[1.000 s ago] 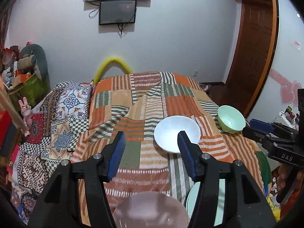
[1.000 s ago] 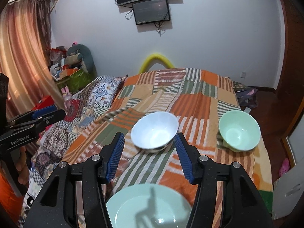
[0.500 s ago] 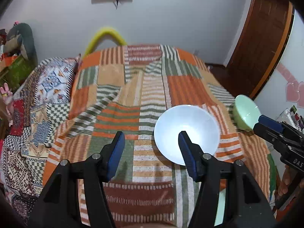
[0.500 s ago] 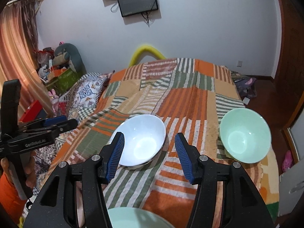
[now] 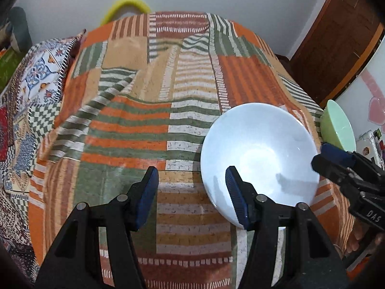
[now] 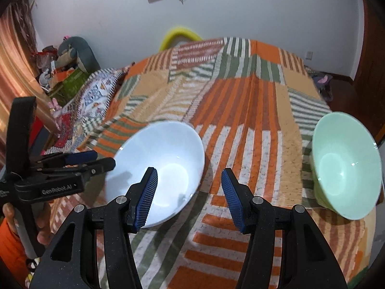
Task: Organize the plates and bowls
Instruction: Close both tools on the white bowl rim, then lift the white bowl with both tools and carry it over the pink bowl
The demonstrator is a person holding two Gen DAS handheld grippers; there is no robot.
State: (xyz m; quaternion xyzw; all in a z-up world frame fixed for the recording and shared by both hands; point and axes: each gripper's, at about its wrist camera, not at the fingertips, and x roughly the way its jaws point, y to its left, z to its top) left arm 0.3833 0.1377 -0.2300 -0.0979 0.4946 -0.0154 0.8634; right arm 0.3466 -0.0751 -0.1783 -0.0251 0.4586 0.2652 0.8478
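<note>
A white bowl [image 5: 262, 154] [image 6: 163, 166] sits upright on the striped patchwork blanket [image 5: 134, 130]. To its right stands a pale green bowl [image 5: 336, 127] [image 6: 346, 166]. My left gripper [image 5: 191, 180] [image 6: 104, 159] hangs at the white bowl's left rim. Its jaws are closing, the rim shows between them, and the pads do not press on it. My right gripper [image 6: 189, 180] [image 5: 320, 156] is open at the bowl's right rim. Its left finger is over the bowl's inside, its right finger over the blanket.
The blanket covers a bed, with a patterned quilt [image 5: 36, 91] along its left side. A yellow ring [image 6: 179, 33] sticks up behind the far edge. Stuffed toys and boxes [image 6: 69, 62] crowd the left corner; a wooden door [image 5: 336, 48] is at right.
Both grippers have come forward and down onto the white bowl, which now fills more of each view. The pink and green plates near the front edge have dropped out of sight.
</note>
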